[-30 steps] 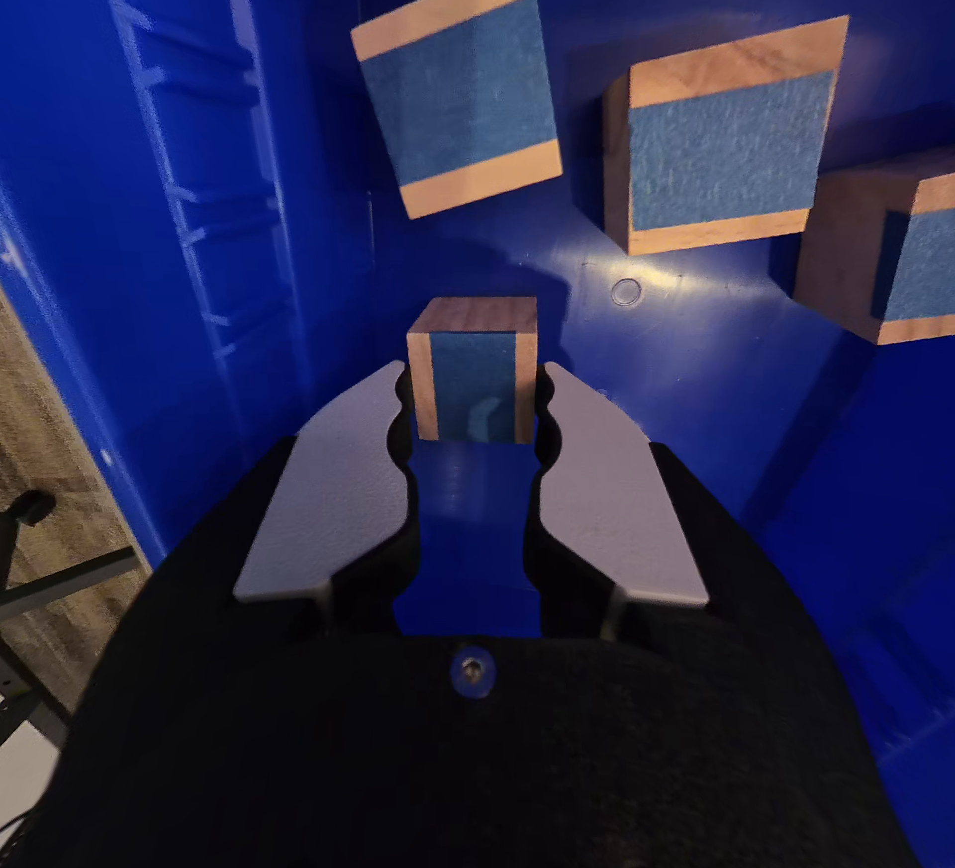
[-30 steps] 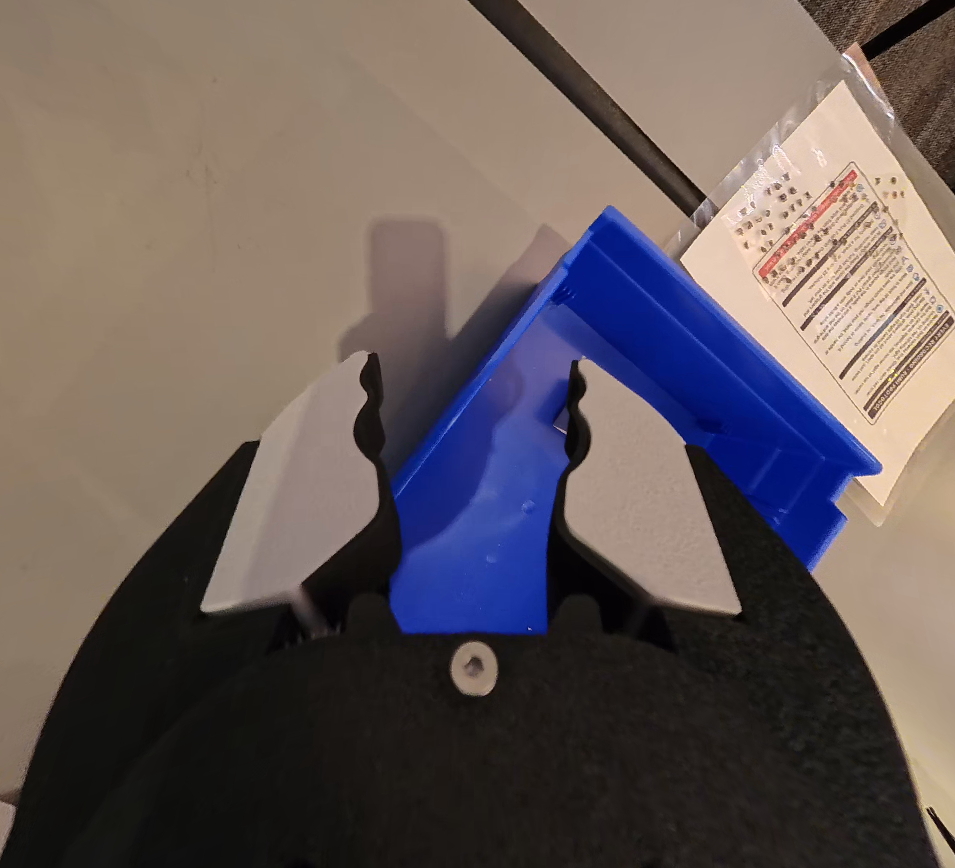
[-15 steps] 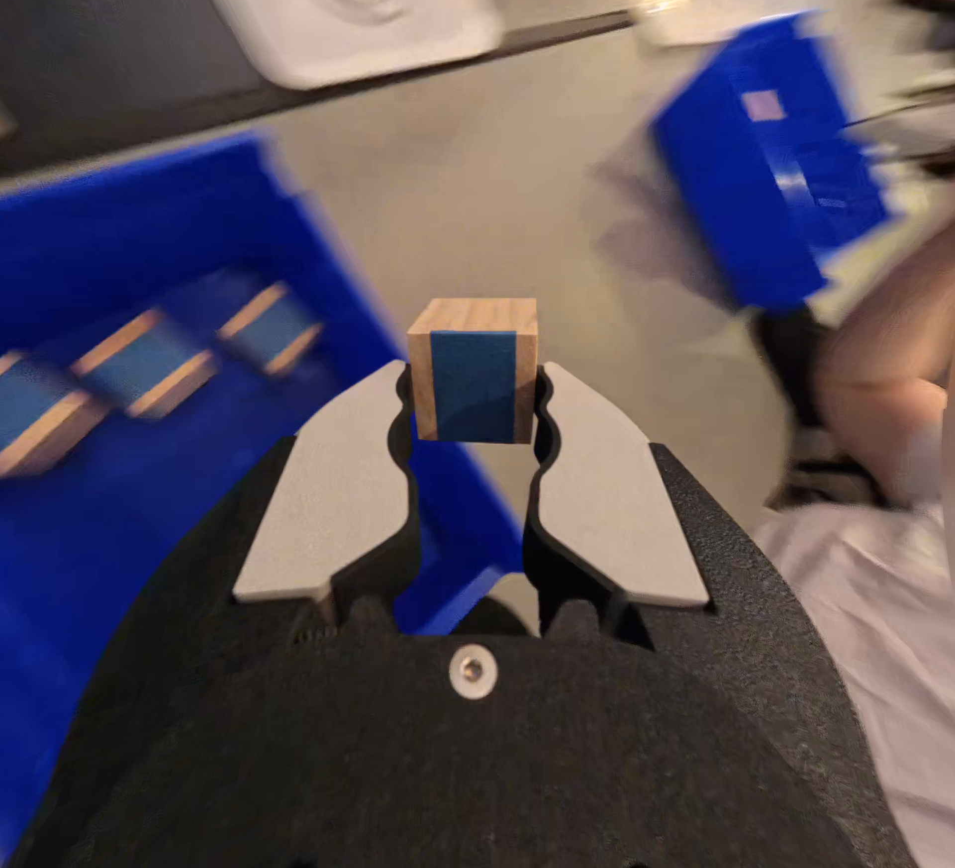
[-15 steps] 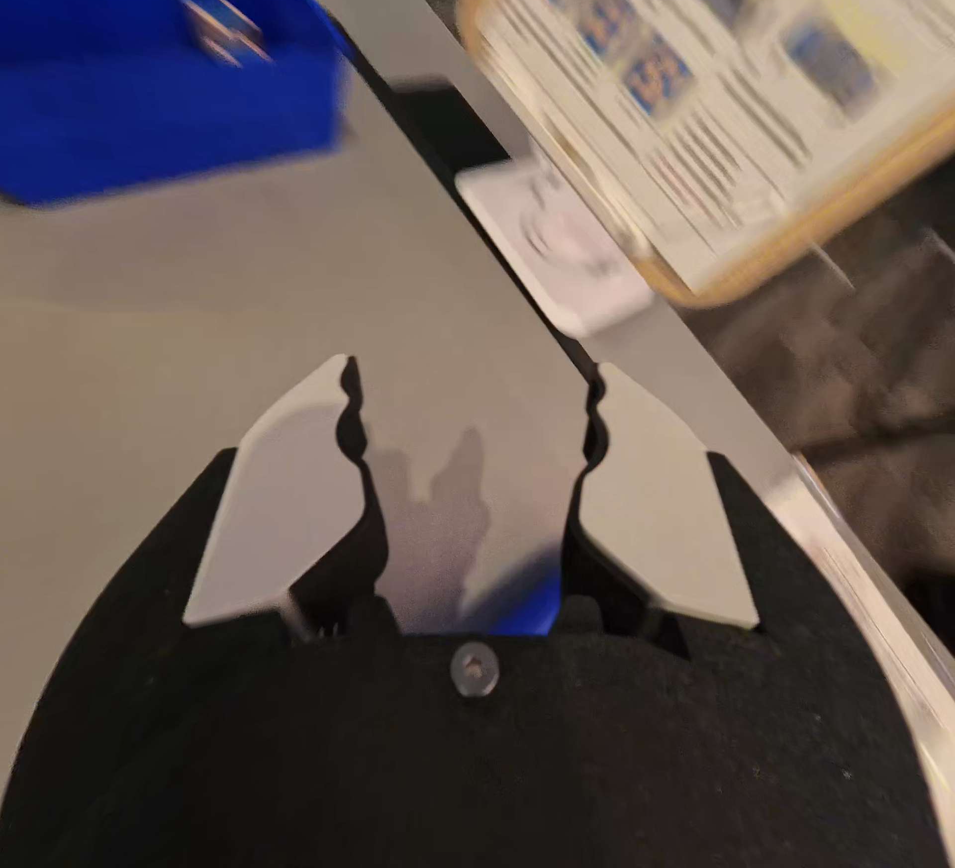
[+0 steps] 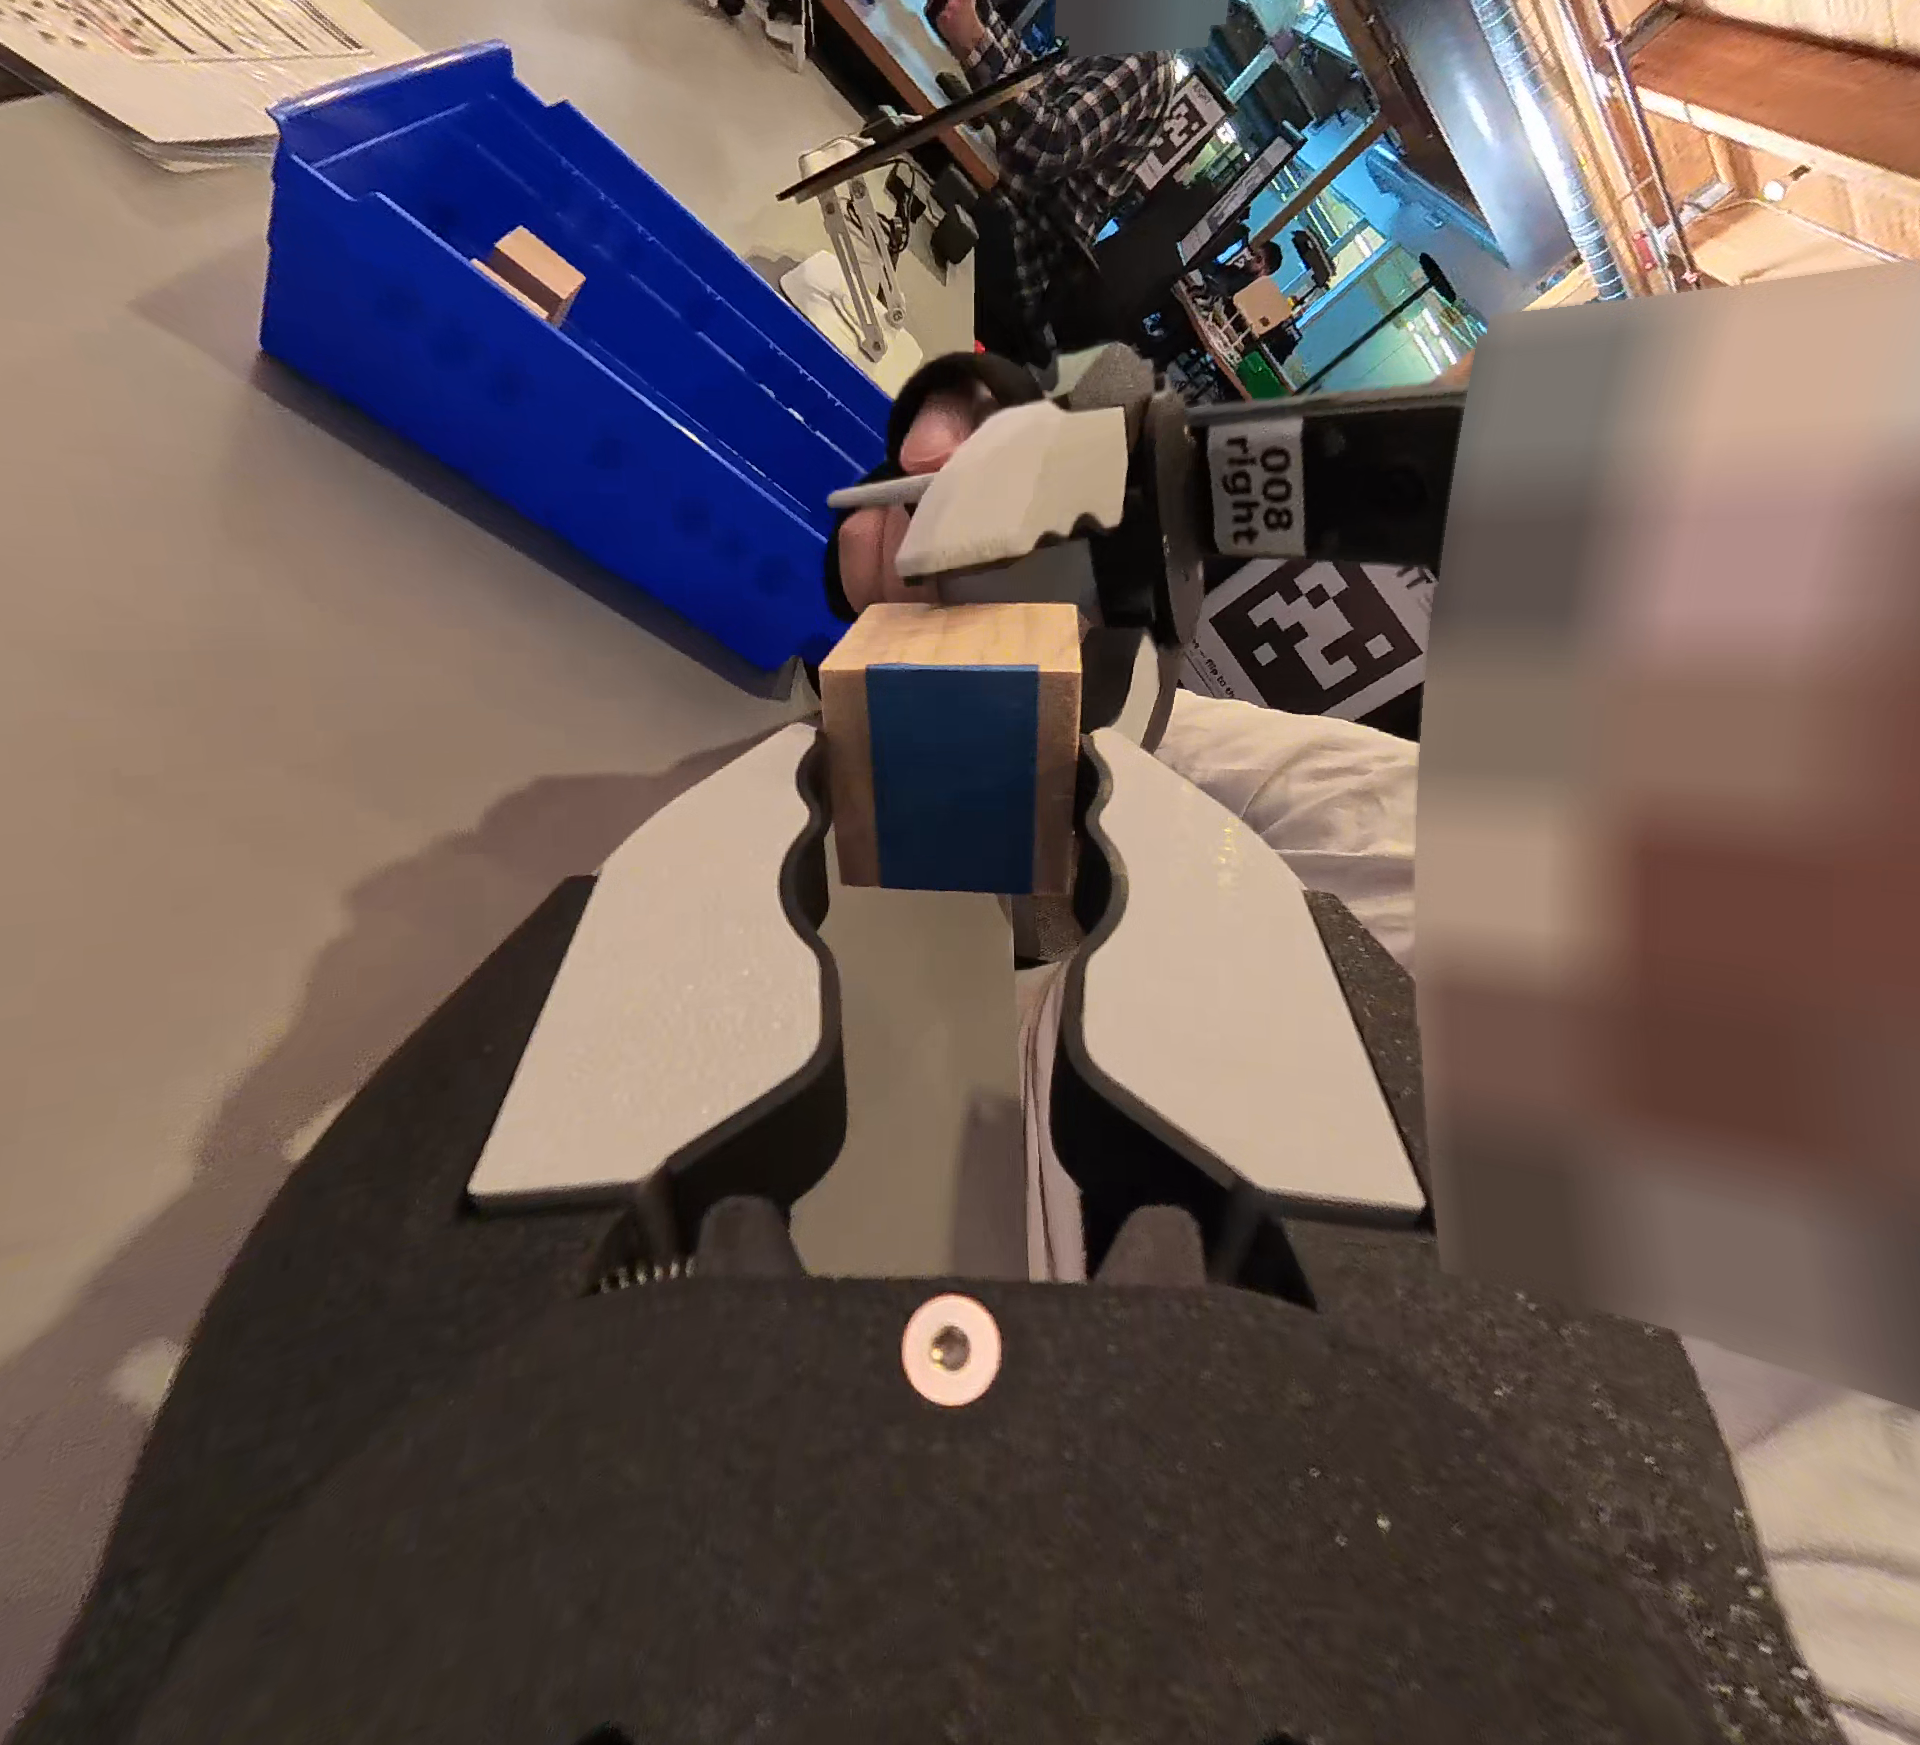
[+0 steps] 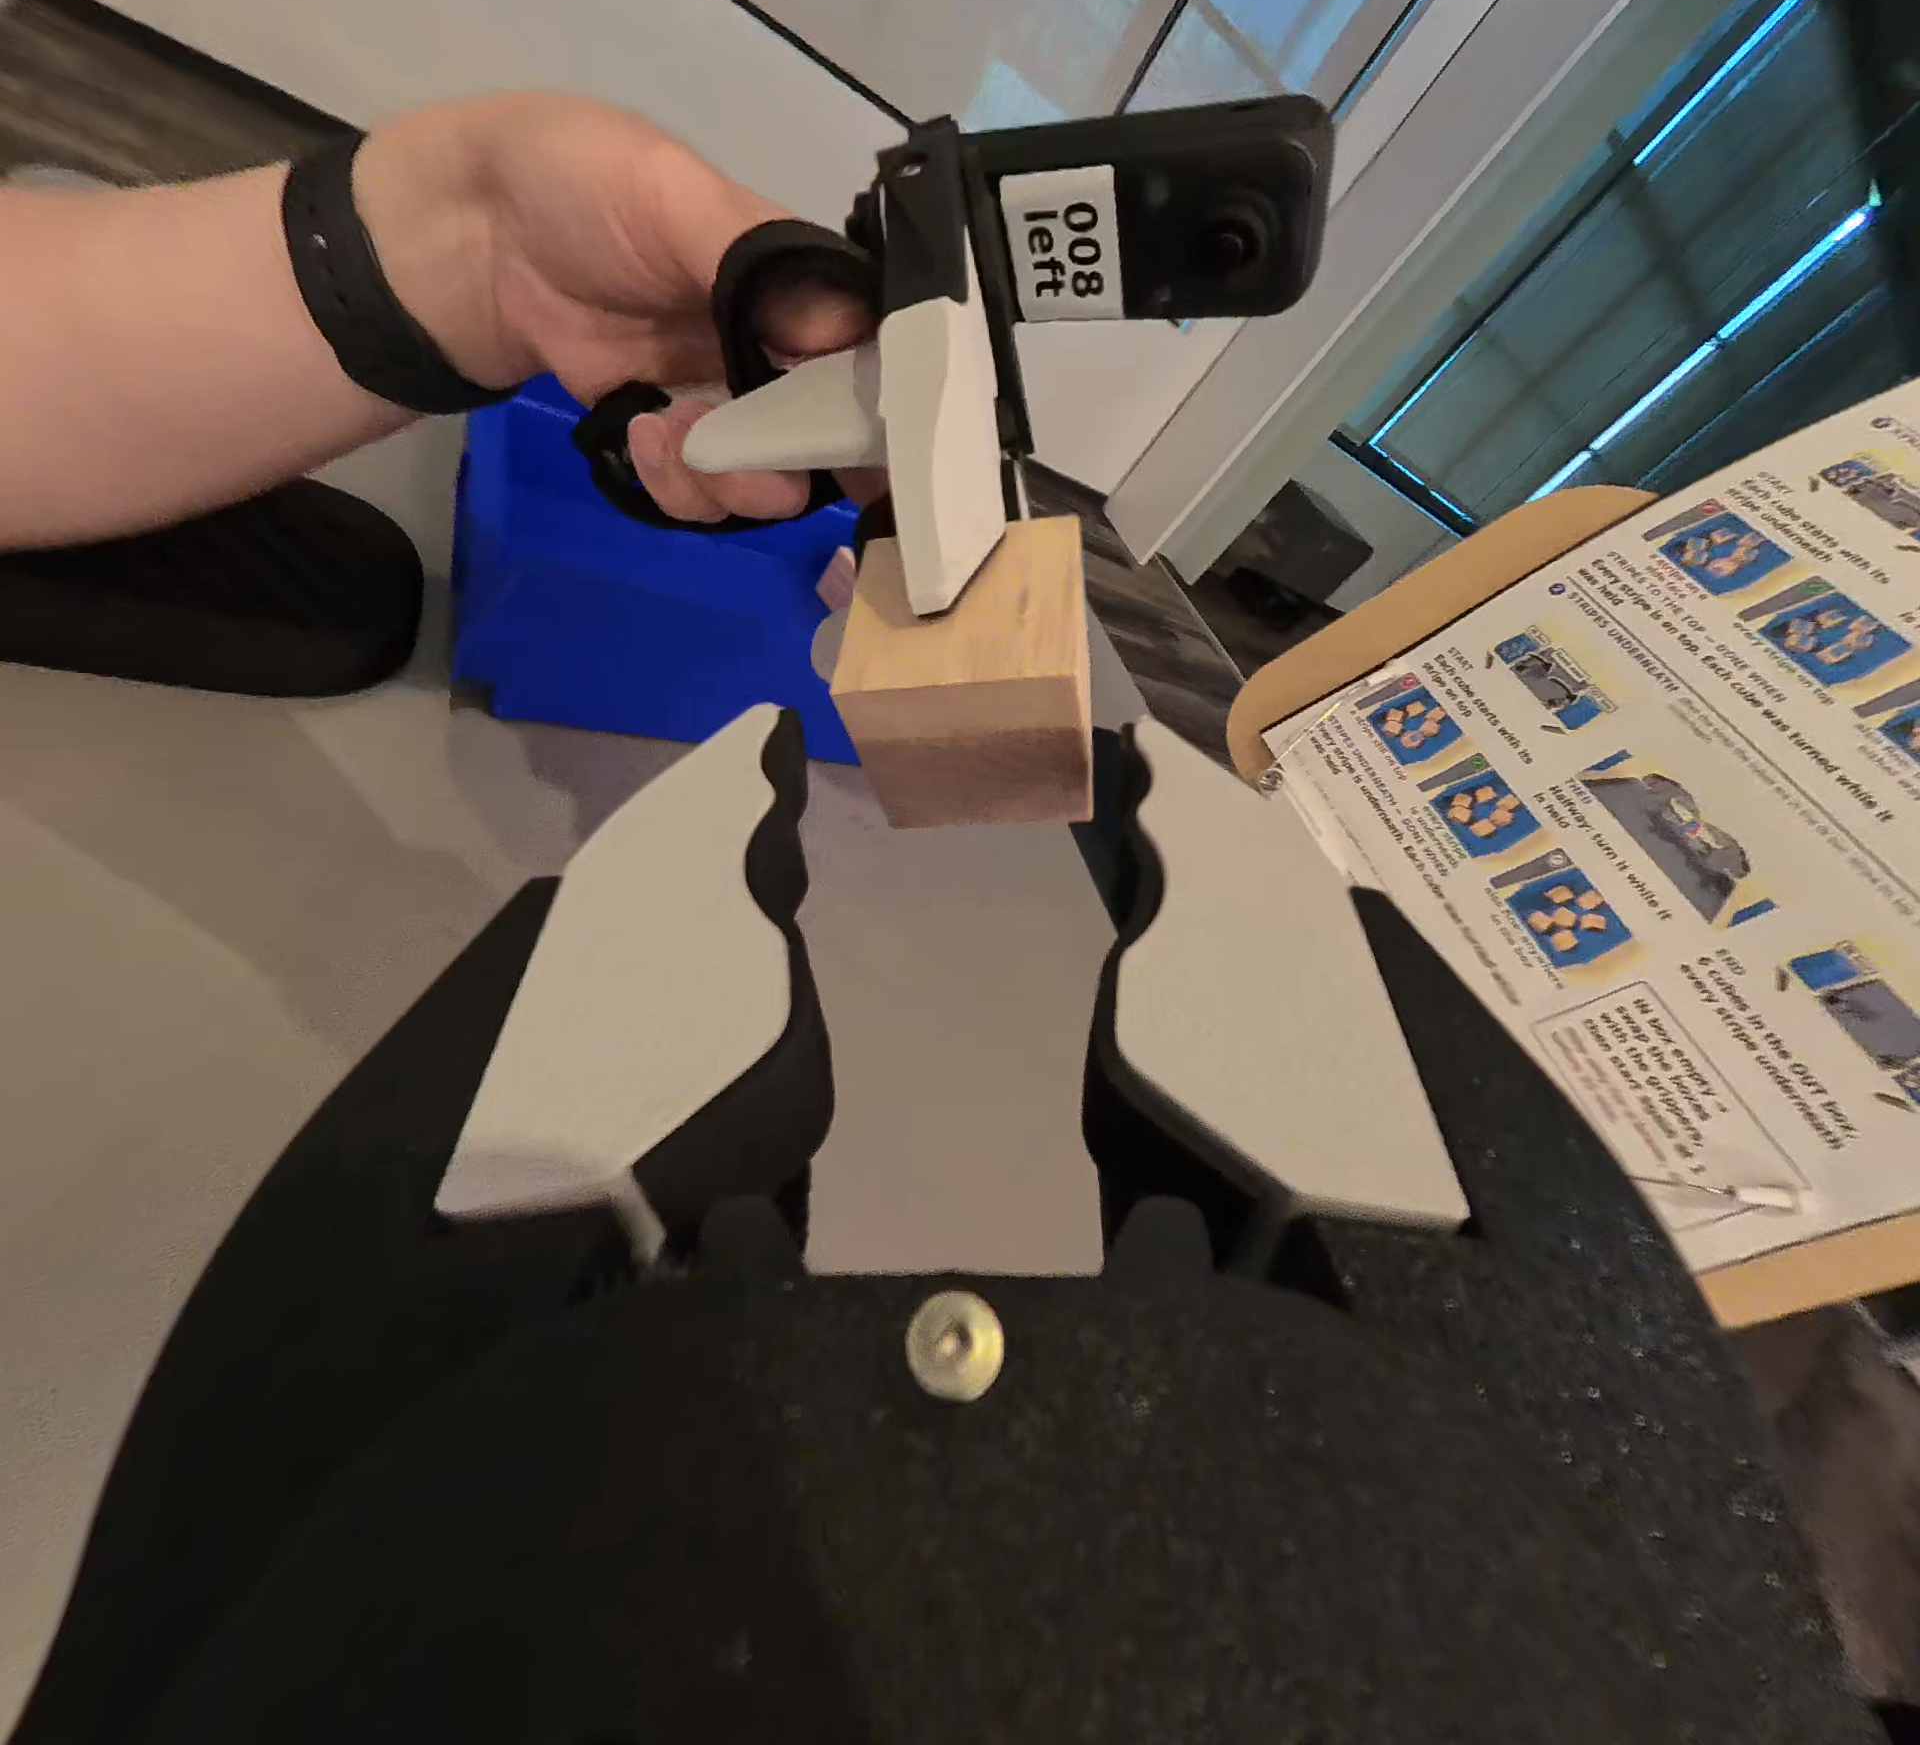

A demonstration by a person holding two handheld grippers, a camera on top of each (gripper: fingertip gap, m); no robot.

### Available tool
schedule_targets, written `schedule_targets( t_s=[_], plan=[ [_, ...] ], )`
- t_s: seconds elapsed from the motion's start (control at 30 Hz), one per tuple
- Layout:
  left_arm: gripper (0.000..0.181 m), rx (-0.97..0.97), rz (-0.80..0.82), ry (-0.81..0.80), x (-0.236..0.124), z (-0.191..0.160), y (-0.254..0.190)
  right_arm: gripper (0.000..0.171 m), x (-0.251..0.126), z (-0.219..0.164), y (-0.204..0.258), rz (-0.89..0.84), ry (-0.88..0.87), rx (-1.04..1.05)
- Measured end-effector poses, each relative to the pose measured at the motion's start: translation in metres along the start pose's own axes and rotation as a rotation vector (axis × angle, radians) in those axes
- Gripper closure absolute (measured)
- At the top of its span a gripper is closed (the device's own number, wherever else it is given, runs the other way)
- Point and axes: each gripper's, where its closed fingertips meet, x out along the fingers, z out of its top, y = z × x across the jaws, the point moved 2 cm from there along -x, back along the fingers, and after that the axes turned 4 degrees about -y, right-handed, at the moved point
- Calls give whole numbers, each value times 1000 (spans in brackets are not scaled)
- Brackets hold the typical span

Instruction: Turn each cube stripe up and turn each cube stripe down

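My left gripper (image 5: 951, 791) is shut on a wooden cube (image 5: 951, 656) and holds it in the air above the grey table, its blue stripe facing the left wrist camera. In the right wrist view the same cube (image 6: 977, 687) shows plain wood, with a left gripper finger (image 6: 935, 469) pressed on one face. My right gripper (image 6: 956, 750) is open, and its tips sit on either side of the cube's near end without touching it. It also shows in the left wrist view (image 5: 1018, 490), just beyond the cube.
A blue bin (image 5: 540, 407) on the table (image 5: 260, 760) holds one wooden cube (image 5: 530, 272). Another blue bin (image 6: 623, 594) stands behind the held cube. An instruction sheet on a board (image 6: 1610, 812) lies at the right. A person's hand (image 6: 540, 241) holds the left gripper.
My left gripper lifted the cube out of the bin holding several cubes and swung it over the table. My right gripper left the other bin and turned to face the cube, still open.
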Motion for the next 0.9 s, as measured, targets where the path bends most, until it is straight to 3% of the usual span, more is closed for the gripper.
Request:
schedule_targets(
  t_s=[0.1, 0.37, 0.53, 0.73, 0.9],
  plan=[
    [137, -14, -21, 2, 3, -1, -1, 127, 0, 2, 1, -28, -11, -48],
    [134, -25, -27, 13, 5, -2, 1, 128, -1, -2, 0, -21, 4, -63],
    [113, 53, 93, 12, -7, 3, 8, 128, -16, 5, -13, -5, 11, -58],
    [114, 160, 176, -34, -31, 13, -4, 128, -112, 3, -105, -226, 127, -13],
    [131, 193, 107, -70, -37, 17, -23, 128, -200, -105, -160, -328, 507, 179]
  ],
)
